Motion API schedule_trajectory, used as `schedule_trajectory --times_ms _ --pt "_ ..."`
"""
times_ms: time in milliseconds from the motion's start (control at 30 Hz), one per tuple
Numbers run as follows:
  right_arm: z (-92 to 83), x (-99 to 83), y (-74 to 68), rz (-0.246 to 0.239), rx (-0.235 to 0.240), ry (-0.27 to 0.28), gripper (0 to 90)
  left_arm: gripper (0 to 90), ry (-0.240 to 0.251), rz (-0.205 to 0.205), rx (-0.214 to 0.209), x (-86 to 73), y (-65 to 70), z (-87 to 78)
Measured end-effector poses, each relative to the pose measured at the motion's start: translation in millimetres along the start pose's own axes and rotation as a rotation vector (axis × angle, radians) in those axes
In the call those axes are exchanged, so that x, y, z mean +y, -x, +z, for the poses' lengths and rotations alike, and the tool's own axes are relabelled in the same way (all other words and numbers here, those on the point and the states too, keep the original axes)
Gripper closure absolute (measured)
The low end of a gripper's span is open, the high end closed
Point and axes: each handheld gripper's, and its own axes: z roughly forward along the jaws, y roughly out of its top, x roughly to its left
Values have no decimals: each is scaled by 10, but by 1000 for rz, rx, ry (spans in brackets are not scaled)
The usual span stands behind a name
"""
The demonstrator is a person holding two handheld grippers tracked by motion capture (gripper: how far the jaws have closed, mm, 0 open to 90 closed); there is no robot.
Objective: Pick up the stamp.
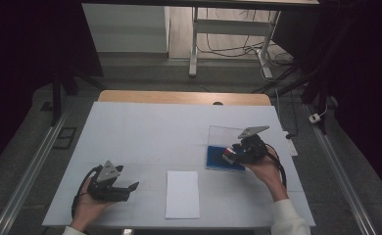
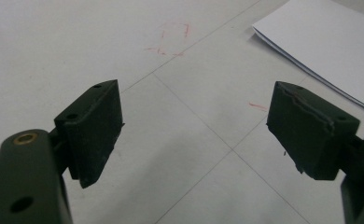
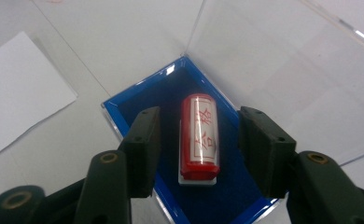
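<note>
Black pads of the right claw [image 3: 196, 149] straddle the red stamp [image 3: 199, 136], spread, not touching it. It lies in the blue case [image 3: 138, 95] on the bench [image 1: 145, 132]; the high view blurs it. Left claw [image 2: 194, 135] is spread, empty, near the paper [image 2: 329, 46].

red characters on stamp [image 3: 199, 136], unreadable

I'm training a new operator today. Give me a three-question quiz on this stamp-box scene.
1. True or false: the right gripper jaws already press on the red stamp.
2. What lines the open box: A blue, B green, C bare plastic?
3. Fill in: the paper sheet lies between the left gripper and the ____.

Key: 1 false, a gap shows on each side; 2 A; 3 box.
</note>
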Motion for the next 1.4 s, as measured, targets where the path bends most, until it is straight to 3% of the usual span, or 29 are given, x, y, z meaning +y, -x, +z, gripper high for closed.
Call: schedule_trajectory --times_ms 333,533,1300,1400 --pt "38 -4 -13 -10 -2 -7 602 186 5 0 12 -8 -5 -8" --pt "45 7 -36 -21 -29 -8 682 187 3 3 15 -11 -7 -8" --pt "43 11 -71 -13 -47 -5 702 190 -3 14 24 -13 -2 -5" --pt "42 15 -76 -14 -29 3 702 190 -4 15 24 -15 -1 -7"
